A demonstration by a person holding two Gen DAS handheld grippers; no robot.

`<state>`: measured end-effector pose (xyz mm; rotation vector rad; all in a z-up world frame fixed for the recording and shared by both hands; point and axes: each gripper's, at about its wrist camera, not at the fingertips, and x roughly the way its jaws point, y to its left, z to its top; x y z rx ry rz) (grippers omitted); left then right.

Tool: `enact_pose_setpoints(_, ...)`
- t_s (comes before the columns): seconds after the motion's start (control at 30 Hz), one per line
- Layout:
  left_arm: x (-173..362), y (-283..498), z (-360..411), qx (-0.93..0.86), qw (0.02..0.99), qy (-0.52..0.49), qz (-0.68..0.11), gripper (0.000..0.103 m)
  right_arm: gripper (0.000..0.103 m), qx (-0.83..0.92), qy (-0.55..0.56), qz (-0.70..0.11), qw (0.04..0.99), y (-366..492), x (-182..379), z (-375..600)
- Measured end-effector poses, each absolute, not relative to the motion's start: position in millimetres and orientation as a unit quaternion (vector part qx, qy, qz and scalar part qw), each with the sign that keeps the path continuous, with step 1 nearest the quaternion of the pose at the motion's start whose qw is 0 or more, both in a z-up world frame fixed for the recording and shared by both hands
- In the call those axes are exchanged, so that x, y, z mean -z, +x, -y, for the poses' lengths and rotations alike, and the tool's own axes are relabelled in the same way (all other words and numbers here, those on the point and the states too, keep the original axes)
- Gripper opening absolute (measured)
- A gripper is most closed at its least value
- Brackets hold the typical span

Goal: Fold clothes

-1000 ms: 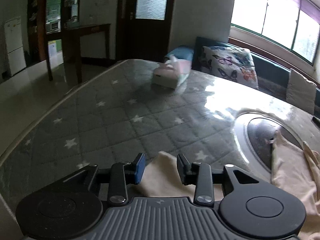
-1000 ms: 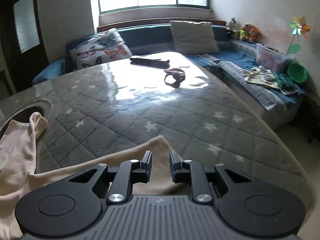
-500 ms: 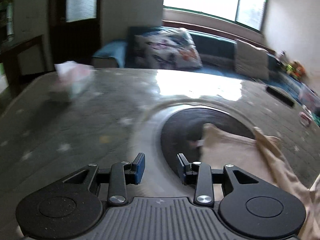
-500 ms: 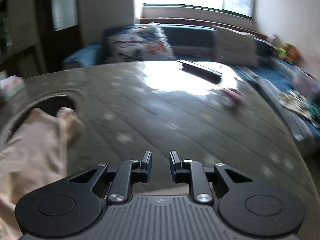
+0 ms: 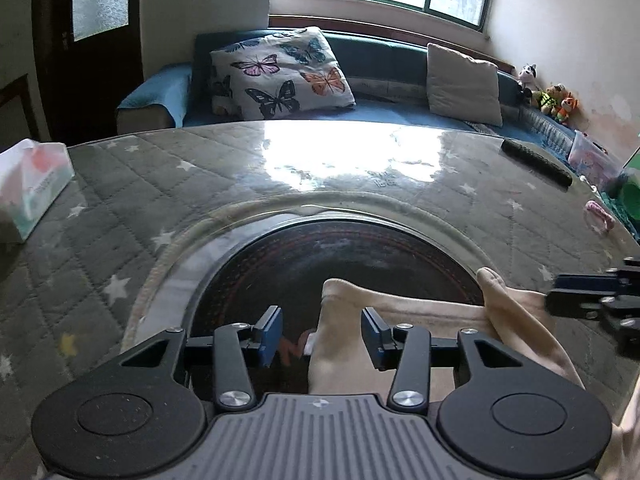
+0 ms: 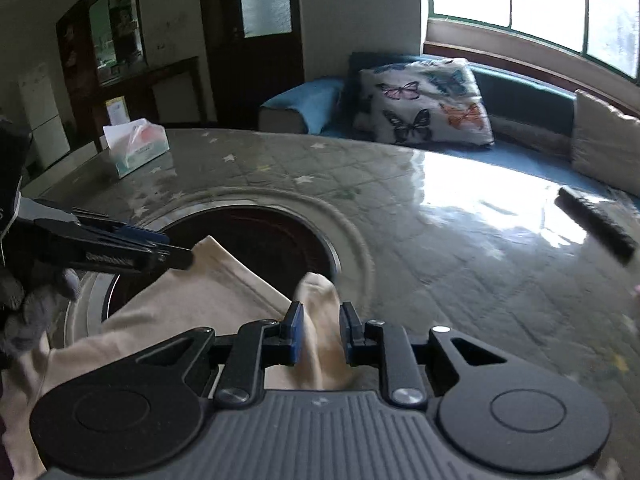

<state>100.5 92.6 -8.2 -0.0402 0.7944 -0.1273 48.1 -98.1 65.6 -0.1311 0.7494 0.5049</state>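
Observation:
A cream garment [image 5: 404, 312] lies over the near edge of the dark round inset [image 5: 340, 252] in the star-quilted table [image 5: 120, 200]. My left gripper [image 5: 322, 334] is open, with the garment's left corner between its blue pads, not pinched. My right gripper [image 6: 319, 334] is open around a bunched corner of the garment [image 6: 320, 312]. The left gripper also shows in the right wrist view [image 6: 120, 246] at the garment's other corner. The right gripper shows at the right edge of the left wrist view [image 5: 592, 296].
A tissue box [image 5: 32, 184] stands at the table's left edge. A black remote [image 5: 536, 162] and a pink object [image 5: 600, 216] lie at the right. A sofa with a butterfly pillow [image 5: 280, 72] runs behind the table.
Both grippers swung from the garment's near edge toward the round inset. Each now straddles a far corner of the garment. The right gripper's jaws have opened wider.

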Motion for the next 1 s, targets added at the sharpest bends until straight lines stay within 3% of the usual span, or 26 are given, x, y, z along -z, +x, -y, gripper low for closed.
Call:
enact_pose_setpoints(0.33,17.7,112.2,-88.1,0.082,0.916,-0.018,-0.392,0.043,0.019,-0.248,-0.053,-0.388,0.886,77.3,-38.6,79.1)
enact_pose_setpoints(0.47,19.6,112.0,-85.1,0.099,0.916,-0.018,-0.388,0.008,0.005,-0.244,-0.051,-0.386,0.888,76.9,-38.4,82.7)
enact_pose_setpoints(0.83,-13.4,101.5,-129.7,0.025,0.945,-0.037,-0.325,0.007,0.003,-0.188,-0.002,-0.332,0.924,71.2,-72.2,141.8)
enact_pose_setpoints(1.0,-4.2,110.7,-150.5,-0.009,0.941,-0.048,-0.334,0.007,0.002,-0.145,0.010,-0.341,0.929,86.1,-59.5,161.3)
